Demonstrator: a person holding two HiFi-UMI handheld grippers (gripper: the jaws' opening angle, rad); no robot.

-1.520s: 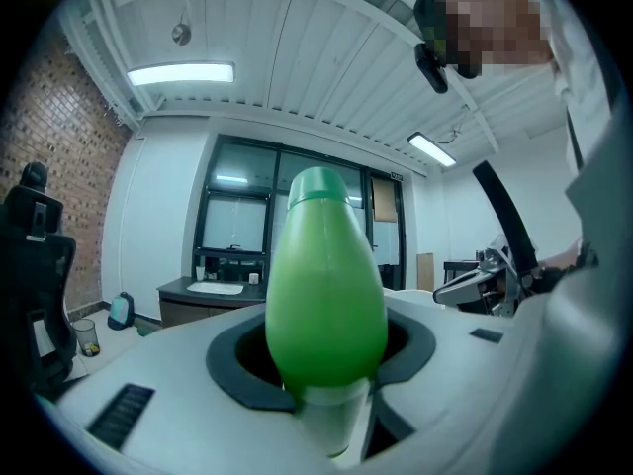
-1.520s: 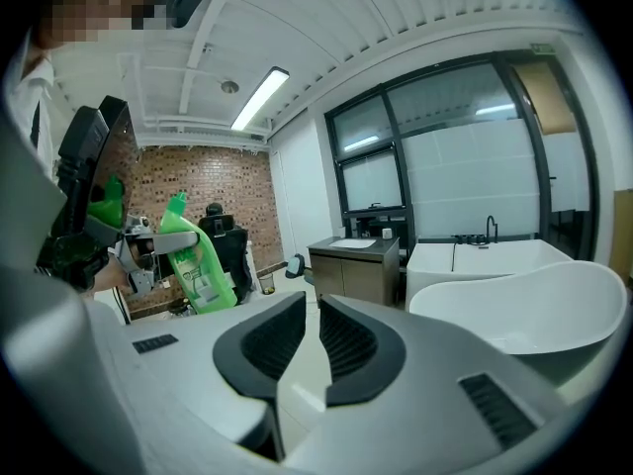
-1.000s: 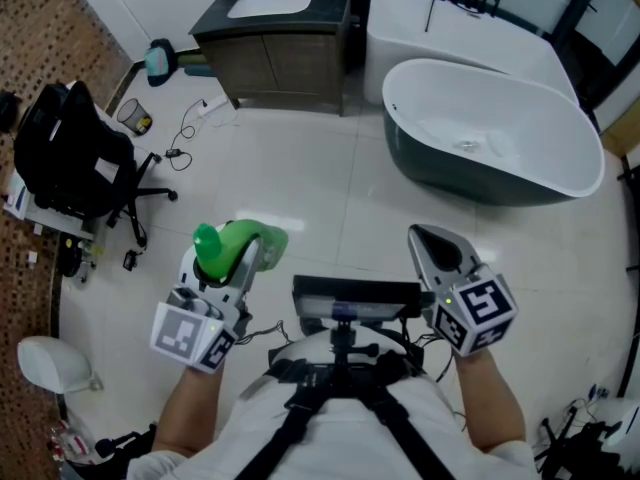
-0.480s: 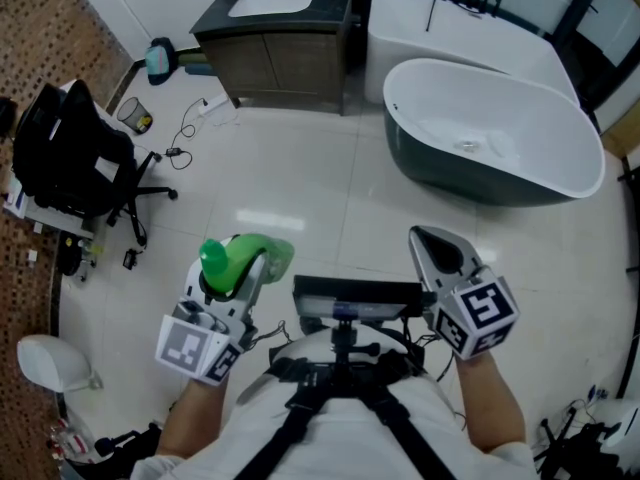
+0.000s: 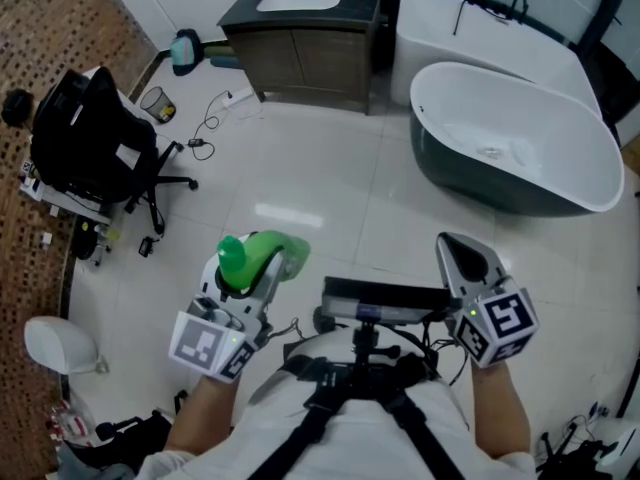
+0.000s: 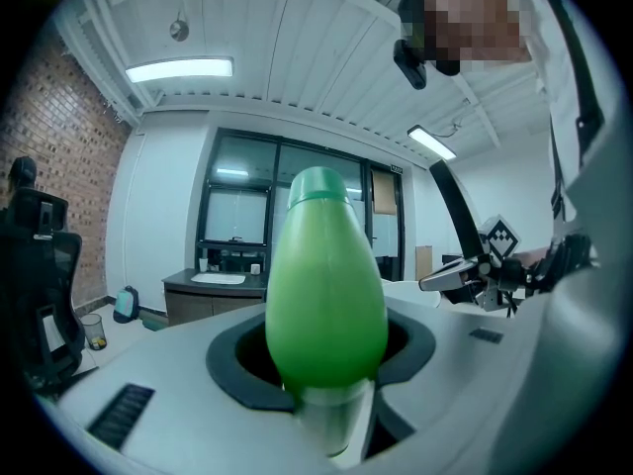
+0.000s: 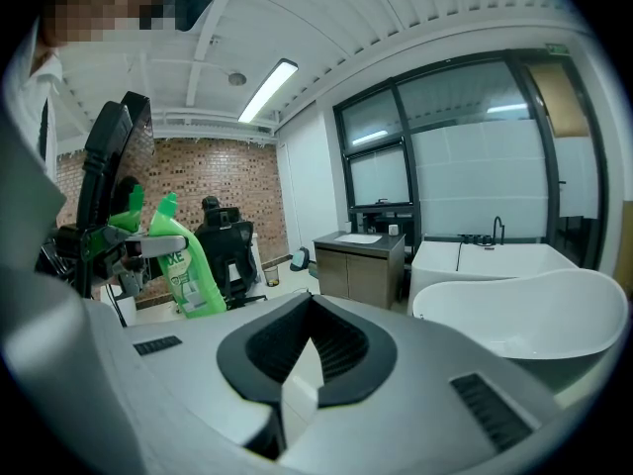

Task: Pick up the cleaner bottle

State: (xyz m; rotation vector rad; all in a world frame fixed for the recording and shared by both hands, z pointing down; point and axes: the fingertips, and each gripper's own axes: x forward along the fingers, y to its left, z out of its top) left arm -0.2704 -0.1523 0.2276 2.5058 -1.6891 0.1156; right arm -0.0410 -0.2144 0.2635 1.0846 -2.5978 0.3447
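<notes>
Little has moved: my left gripper (image 5: 262,273) still pinches the green cleaner bottle (image 5: 258,251) between its jaws, held aloft. My right gripper (image 5: 462,256) is pressed together, empty. Pickup looks done; next I hold steady.

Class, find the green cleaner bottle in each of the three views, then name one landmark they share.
Head view: bottle lower left of centre.
Left gripper view: bottle dead centre, filling the middle.
Right gripper view: bottle at the left, mid-height.
Shared landmark: the sink cabinet.
</notes>
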